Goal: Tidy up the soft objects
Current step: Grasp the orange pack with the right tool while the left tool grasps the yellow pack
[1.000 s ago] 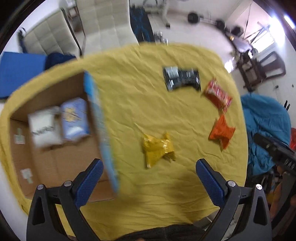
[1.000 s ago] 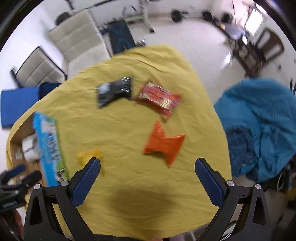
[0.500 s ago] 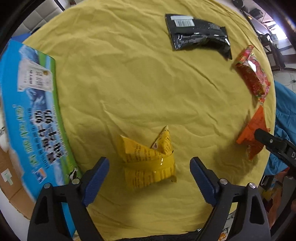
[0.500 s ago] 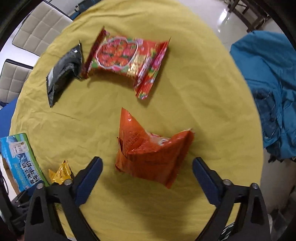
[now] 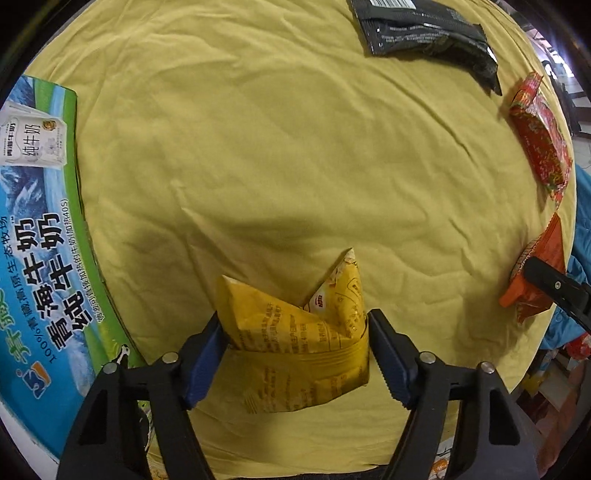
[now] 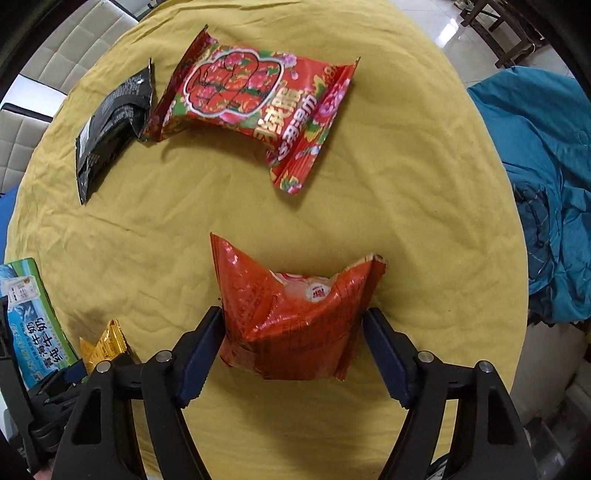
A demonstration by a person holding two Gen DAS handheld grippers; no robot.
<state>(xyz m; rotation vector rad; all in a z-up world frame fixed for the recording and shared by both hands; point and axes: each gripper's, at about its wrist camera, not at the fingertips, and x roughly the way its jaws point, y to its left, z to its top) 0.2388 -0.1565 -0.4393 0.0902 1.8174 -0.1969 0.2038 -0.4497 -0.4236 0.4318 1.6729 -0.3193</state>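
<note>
My left gripper (image 5: 295, 354) straddles a yellow snack packet (image 5: 295, 343) on the yellow tablecloth (image 5: 280, 147); both blue pads touch its sides. My right gripper (image 6: 293, 350) straddles an orange-red snack packet (image 6: 295, 314) the same way, pads against its edges. A red flowered packet (image 6: 255, 103) and a black packet (image 6: 110, 122) lie further back. In the left wrist view the black packet (image 5: 424, 29), the red flowered packet (image 5: 541, 136) and the orange-red packet (image 5: 535, 273) sit along the right rim.
A cardboard box with a blue-green printed flap (image 5: 37, 236) stands at the table's left edge; it also shows in the right wrist view (image 6: 29, 325). A blue cloth heap (image 6: 546, 184) lies beyond the right edge. White chairs (image 6: 55, 62) stand behind.
Both grippers have come down to the table and narrowed, the left around the yellow packet, the right around the orange-red packet. The packets have not been lifted.
</note>
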